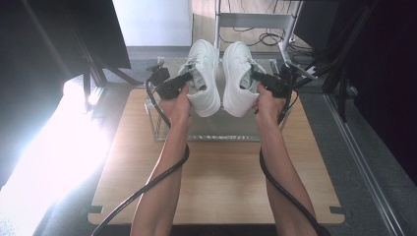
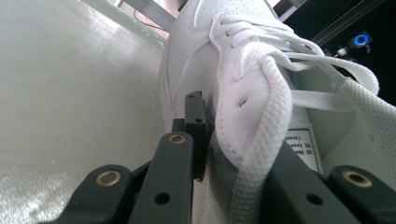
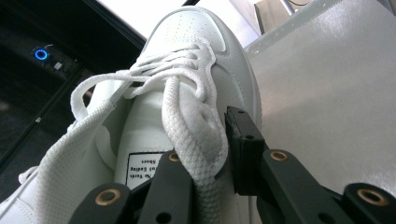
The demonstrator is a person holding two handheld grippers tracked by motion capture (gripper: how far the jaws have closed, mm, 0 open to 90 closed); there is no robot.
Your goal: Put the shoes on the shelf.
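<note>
Two white lace-up sneakers are held side by side, toes pointing away, above the table. My left gripper (image 1: pixel 188 78) is shut on the outer side wall of the left sneaker (image 1: pixel 206 59). In the left gripper view, my left gripper (image 2: pixel 222 144) pinches the left sneaker (image 2: pixel 243 56) by the eyelet edge, with one jaw inside the opening and a lace draped over it. My right gripper (image 1: pixel 256 78) is shut on the right sneaker (image 1: pixel 235 64) the same way. In the right gripper view, my right gripper (image 3: pixel 210 154) clamps the collar of the right sneaker (image 3: pixel 187 51).
Under the shoes a clear plastic box (image 1: pixel 196 136) stands at the far part of the wooden table (image 1: pixel 221 182). Behind the table stands a metal frame (image 1: pixel 255 20) with loose cables on the floor. Strong glare covers the left side.
</note>
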